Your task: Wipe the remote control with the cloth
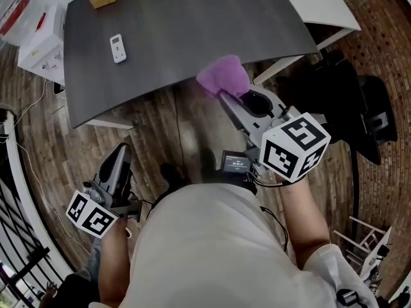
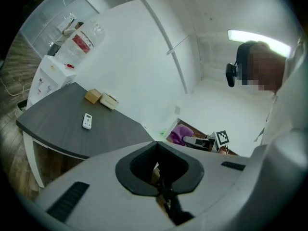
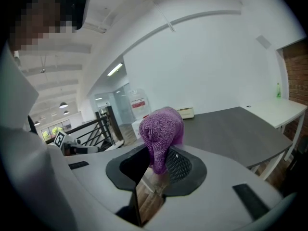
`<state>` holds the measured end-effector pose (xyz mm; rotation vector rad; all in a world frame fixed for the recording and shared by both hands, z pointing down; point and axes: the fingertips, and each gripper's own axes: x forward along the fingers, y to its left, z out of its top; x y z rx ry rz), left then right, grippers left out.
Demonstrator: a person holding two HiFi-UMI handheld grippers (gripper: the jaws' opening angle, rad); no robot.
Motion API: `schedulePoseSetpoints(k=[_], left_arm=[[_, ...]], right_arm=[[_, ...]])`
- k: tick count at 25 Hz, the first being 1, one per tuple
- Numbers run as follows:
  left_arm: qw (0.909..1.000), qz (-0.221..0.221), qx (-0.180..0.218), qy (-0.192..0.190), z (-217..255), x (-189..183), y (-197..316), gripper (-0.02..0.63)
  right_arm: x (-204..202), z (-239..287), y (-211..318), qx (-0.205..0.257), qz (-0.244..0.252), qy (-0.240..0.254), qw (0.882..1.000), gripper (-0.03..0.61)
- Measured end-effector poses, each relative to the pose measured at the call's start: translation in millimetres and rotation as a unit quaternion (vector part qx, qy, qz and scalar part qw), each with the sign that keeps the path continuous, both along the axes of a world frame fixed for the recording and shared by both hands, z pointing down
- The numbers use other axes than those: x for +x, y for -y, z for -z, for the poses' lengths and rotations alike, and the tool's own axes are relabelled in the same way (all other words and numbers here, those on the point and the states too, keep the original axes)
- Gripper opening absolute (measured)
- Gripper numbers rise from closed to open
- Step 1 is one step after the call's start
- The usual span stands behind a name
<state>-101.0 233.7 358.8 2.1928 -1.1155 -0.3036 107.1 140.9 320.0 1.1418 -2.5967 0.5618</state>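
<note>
Our right gripper pinches the cloth, our left gripper is closed empty, so the remote may slide when we wipe.

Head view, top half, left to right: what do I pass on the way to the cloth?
white water dispenser → remote control → purple cloth

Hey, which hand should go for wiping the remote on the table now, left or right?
Right, probably. The right claw is shut on the purple cloth near the table edge. The left claw is shut, empty and back from the table, though the remote lies toward its side.
</note>
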Motion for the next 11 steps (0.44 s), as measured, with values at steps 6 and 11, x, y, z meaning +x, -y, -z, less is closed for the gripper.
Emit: schedulePoseSetpoints(k=[6, 11], left_arm=[[0.9996, -0.025, 0.009, -0.009, 5, 9, 8, 0.003], [0.9978, -0.04, 0.021, -0.048, 13, 18, 8, 0.003]], right_arm=[[8, 1, 3, 0.004, -0.016, -0.002, 1.0, 0.098], [13, -3, 1, -0.001, -0.019, -0.003, 1.0, 0.098]])
